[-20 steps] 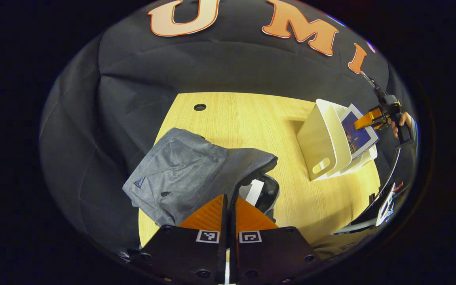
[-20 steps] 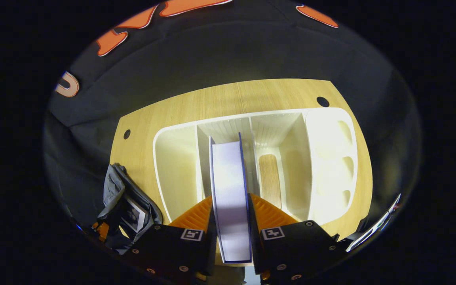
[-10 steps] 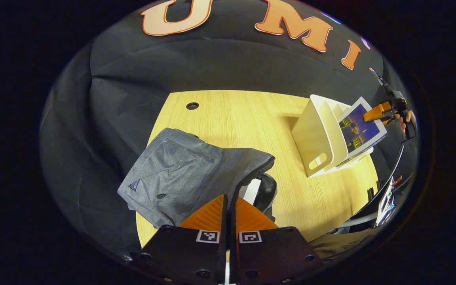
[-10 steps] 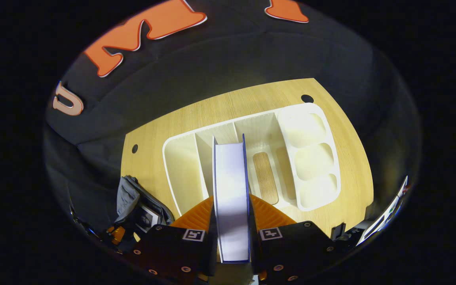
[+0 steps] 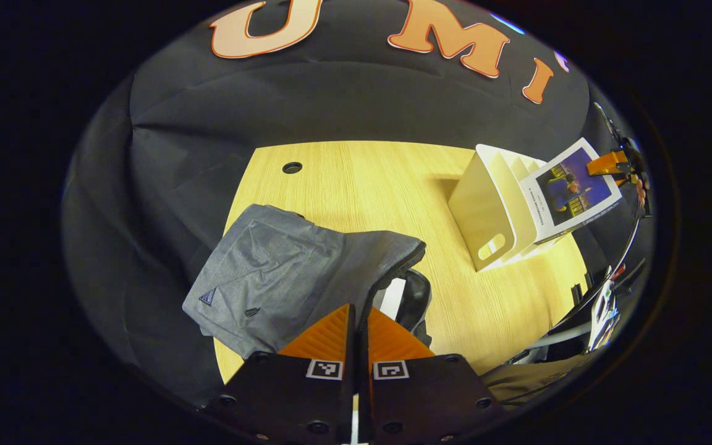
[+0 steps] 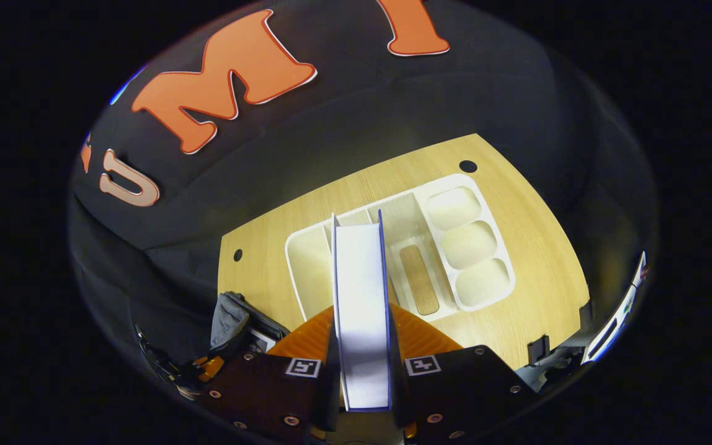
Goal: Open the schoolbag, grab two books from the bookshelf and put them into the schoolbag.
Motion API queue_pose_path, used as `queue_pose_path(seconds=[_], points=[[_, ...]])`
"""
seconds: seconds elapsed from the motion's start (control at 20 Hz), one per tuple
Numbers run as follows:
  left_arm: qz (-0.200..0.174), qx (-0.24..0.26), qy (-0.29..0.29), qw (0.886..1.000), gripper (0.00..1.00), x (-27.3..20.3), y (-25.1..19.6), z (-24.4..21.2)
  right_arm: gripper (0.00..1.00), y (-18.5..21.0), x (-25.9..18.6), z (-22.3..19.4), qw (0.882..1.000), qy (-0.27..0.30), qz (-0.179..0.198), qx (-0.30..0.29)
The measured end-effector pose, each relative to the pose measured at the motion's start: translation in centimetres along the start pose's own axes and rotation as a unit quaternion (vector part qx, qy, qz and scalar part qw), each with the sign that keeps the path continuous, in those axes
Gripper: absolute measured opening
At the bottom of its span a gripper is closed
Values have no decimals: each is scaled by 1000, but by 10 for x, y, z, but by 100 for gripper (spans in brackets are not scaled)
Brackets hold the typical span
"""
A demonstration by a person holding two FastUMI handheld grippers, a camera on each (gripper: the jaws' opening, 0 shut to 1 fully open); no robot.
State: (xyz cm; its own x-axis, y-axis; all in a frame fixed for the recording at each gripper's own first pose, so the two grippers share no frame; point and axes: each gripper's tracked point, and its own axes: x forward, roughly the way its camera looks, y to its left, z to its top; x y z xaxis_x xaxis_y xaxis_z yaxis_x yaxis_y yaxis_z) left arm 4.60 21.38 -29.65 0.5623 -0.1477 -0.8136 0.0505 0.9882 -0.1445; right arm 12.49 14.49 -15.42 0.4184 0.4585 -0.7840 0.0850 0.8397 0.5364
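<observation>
The grey schoolbag (image 5: 282, 272) lies on the wooden table (image 5: 362, 179), its zip mouth open toward me, with something white (image 5: 396, 296) inside. My left gripper (image 5: 356, 312) is shut on the bag's zip edge. The white bookshelf (image 5: 486, 204) stands at the right. A book (image 5: 569, 191) with a dark blue cover hangs above it, with my right gripper (image 5: 606, 165) shut on it. In the right gripper view the book (image 6: 361, 296) stands edge-on between the fingers of my right gripper (image 6: 361, 315), above the bookshelf (image 6: 306, 278). The bag (image 6: 229, 315) and the left gripper (image 6: 204, 371) are at lower left.
The bookshelf has several upright slots and three round-cornered cups (image 6: 470, 244) on its right end. Cable holes (image 5: 292, 167) (image 6: 468, 166) pierce the table near its far corners. Dark equipment (image 5: 600, 309) sits beyond the table's right edge.
My right gripper has lifted the book up out of the bookshelf slot and away from the shelf. The left gripper has stayed shut at the bag's mouth, shifting only slightly.
</observation>
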Motion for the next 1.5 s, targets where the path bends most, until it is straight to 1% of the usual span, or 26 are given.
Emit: queue_pose_path(seconds=[0.15, 0.5, 0.65, 0.85, 1.05, 1.15, 1.2, 1.35, 1.5], points=[[-7, 5, 3, 1000, 4, 2, -2, -1, 35, -4, -9, -9, 1000, -6, 8, 0], [-19, 24, 10, 999, 4, 3, -4, -3, 35, -20, -16, -45, 999, -5, 14, 42], [-24, 32, 10, 999, 4, 3, -4, -2, 35, -23, -16, -66, 998, 1, 15, 63], [-32, 42, 13, 999, 4, 2, -4, -3, 35, -25, -15, -100, 997, 8, 10, 73], [-38, 57, 12, 998, 4, -2, -4, -2, 35, -26, -13, -145, 995, 24, 6, 101], [-40, 67, 10, 997, 4, -2, -2, -1, 34, -25, -13, -160, 993, 28, 5, 114], [-42, 71, 9, 997, 4, -3, -2, 0, 34, -22, -13, -165, 992, 26, 8, 122], [-46, 84, 8, 995, 4, -4, 0, 3, 33, 0, -18, -180, 988, 24, 46, 146], [-48, 98, 8, 994, 4, -7, 3, 6, 34, 16, -16, -194, 987, 23, 65, 143]])
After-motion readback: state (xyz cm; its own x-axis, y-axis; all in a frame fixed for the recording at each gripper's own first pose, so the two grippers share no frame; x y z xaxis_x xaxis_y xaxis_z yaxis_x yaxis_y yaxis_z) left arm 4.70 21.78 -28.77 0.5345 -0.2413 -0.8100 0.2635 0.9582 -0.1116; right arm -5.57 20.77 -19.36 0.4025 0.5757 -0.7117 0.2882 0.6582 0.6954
